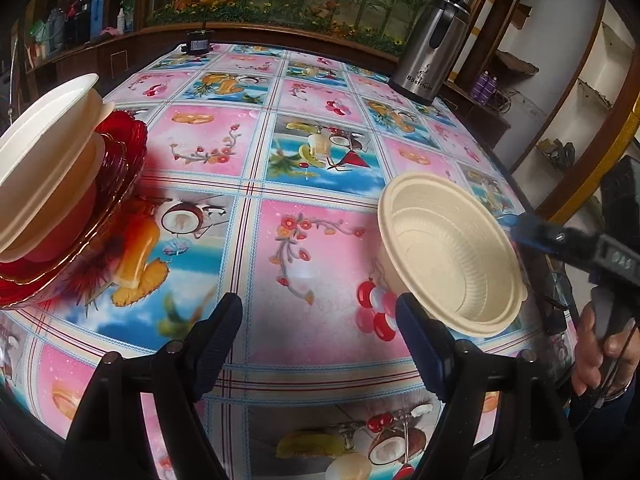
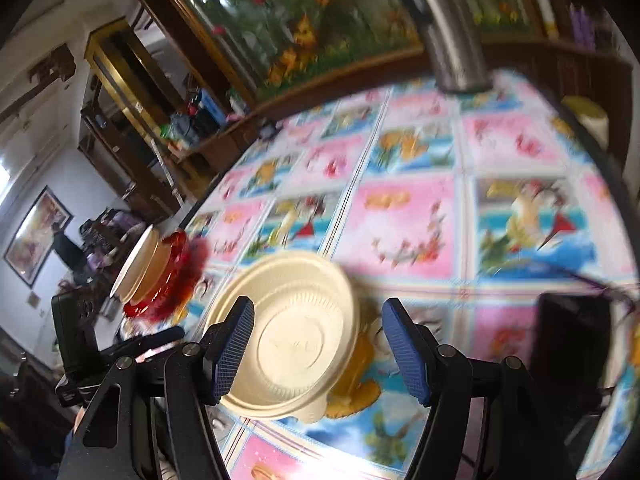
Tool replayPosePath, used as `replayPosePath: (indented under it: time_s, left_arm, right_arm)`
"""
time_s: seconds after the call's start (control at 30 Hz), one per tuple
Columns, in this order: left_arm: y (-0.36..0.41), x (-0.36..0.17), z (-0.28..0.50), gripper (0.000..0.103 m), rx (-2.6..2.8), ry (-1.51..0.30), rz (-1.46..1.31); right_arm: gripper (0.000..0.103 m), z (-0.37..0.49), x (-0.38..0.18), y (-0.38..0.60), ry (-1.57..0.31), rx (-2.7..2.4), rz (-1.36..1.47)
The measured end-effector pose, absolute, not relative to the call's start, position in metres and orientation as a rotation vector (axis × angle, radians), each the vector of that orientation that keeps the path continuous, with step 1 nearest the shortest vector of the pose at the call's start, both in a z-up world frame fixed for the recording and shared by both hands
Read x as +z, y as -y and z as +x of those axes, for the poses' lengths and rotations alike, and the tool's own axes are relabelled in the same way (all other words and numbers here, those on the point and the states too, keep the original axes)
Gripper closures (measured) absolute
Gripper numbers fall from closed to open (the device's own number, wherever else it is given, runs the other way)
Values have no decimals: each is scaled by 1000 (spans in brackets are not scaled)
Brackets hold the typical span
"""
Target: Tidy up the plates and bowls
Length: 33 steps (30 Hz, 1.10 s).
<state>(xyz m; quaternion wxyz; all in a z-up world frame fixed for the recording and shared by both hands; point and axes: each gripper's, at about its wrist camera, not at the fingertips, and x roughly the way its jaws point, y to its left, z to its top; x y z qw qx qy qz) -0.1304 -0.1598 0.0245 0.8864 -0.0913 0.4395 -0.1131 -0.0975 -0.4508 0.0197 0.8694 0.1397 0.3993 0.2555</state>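
Note:
A cream plastic bowl (image 1: 452, 252) sits on the patterned table at the right; in the right wrist view it (image 2: 292, 336) lies between my right gripper's open fingers. My right gripper (image 2: 316, 348) is open around it, not closed on it; it also shows in the left wrist view (image 1: 532, 232) just right of the bowl's rim. At the left, stacked cream bowls (image 1: 48, 160) sit on a red glass plate (image 1: 116, 168), also seen in the right wrist view (image 2: 168, 272). My left gripper (image 1: 320, 344) is open and empty above the table.
A steel thermos jug (image 1: 430, 48) stands at the table's far right edge. A small dark object (image 1: 198, 42) lies at the far edge. A wooden ledge with plants runs behind the fruit-patterned tablecloth (image 1: 320, 160). A dark object (image 2: 568, 356) stands at the right.

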Motion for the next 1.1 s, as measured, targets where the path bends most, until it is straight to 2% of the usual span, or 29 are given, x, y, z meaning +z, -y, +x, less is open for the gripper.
replayPosePath:
  time_s: [0.03,0.1,0.17,0.3,0.4,0.6,0.67,0.73,0.9,0.93,0.97,1.0,1.07,1.1]
  left_arm:
    - [159,25,-130,25,-240,-915,-194]
    - [158,27,-130,25,-235,-906,-199]
    - [156,28,-130,25,-221,-901,-201]
    - [149,31,-131,25,-217,-899,-224]
    - [145,36,-133,25,-216,-894,-235]
    - [151,49,-105,25,-233,-922,-258]
    - [155,50,-88,32,-215,-941,-256]
    - [157,47,-72,53,-206,-969,-266]
    - [163,27,-54,62,-183,-1034,-275]
    - [165,24,-54,73,-195,-1037,-284]
    - [168,21,-54,78,-196,-1042,-278]
    - [171,21,-56,81,-172,-1035,-249]
    - [176,22,-61,82,-142,-1013,-207]
    - [178,23,-63,82,-144,-1009,-203]
  right_arm:
    - [36,-95,15,446,-855,527,285]
    - [55,-89,7,435,-895,527,264]
    - [59,-82,5,421,-904,521,225]
    - [59,-60,10,378,-845,491,42]
    - [59,-50,24,365,-709,445,-19]
    - [58,-47,28,404,-716,476,192]
    - [58,-44,22,412,-767,525,286]
    - [58,-46,20,412,-797,538,306]
    - [58,-48,12,412,-846,551,315]
    - [58,-49,9,412,-861,562,319]
    - [59,-49,6,411,-877,574,318]
    - [73,-49,1,407,-902,582,304]
    - [83,-50,-3,403,-911,550,273]
    - [84,-51,-3,403,-905,551,274]
